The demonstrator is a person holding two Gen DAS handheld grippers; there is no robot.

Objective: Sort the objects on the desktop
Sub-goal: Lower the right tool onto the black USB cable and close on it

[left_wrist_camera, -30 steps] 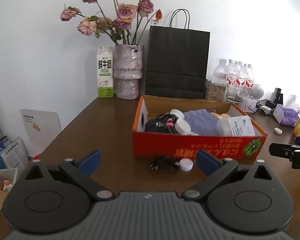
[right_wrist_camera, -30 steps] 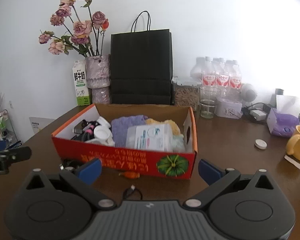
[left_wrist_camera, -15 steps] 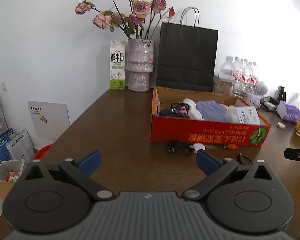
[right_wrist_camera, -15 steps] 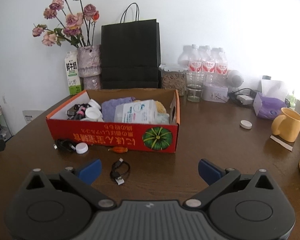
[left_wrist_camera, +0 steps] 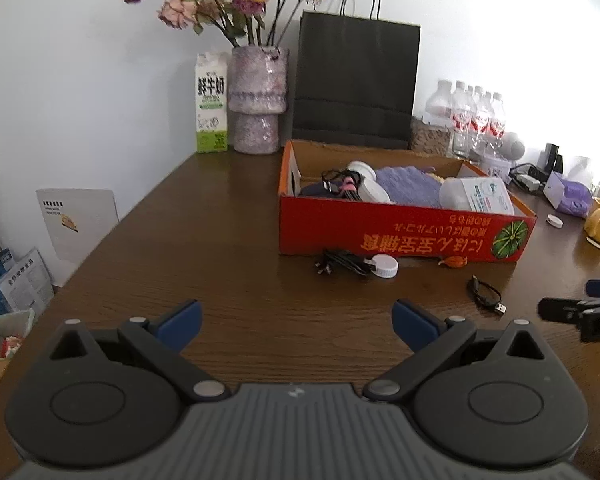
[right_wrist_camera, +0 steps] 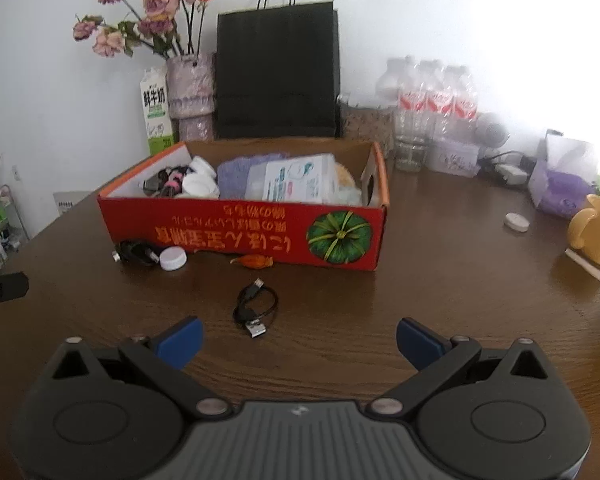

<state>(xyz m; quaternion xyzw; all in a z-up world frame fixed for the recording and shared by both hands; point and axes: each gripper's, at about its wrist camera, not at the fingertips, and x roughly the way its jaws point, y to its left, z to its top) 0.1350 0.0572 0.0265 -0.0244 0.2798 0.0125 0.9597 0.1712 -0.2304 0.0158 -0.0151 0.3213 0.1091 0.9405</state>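
We hold both tools back from the work, empty. The left gripper (left_wrist_camera: 296,318) has its jaws spread wide with nothing between them, and the right gripper (right_wrist_camera: 299,338) is the same, hovering above the bench (right_wrist_camera: 440,300).

The red box (right_wrist_camera: 260,236) sits mid-bench, already carrying a purple cloth (right_wrist_camera: 236,178), a packet of wipes (right_wrist_camera: 292,184), white jars and a tangle of dark cord. Loose things lie along its near wall: a black charger with cord (right_wrist_camera: 134,252), a white cap (right_wrist_camera: 173,259) touching it, a small orange item (right_wrist_camera: 252,261), and a coiled USB cable (right_wrist_camera: 254,306) a little nearer to us. Further right a second white lid (right_wrist_camera: 517,222) lies near a yellow mug (right_wrist_camera: 596,234).

We judge that we are between picks, with several items left to gather. The USB cable lies just ahead of the right gripper, slightly left of its centre line, so it looks the natural next target. That calls for a short reach forward and down, the jaws straddling the coil, and a firm pinch, since a thin, limp cable can slip or trail out of the grip.

The bench is dark wood grain, smooth and slightly glossy. Behind stand a vase of dried roses (left_wrist_camera: 256,104), a milk carton (left_wrist_camera: 211,102), a black paper bag (left_wrist_camera: 356,84) and water bottles (left_wrist_camera: 472,116) against a white wall, with strong daylight at the right.
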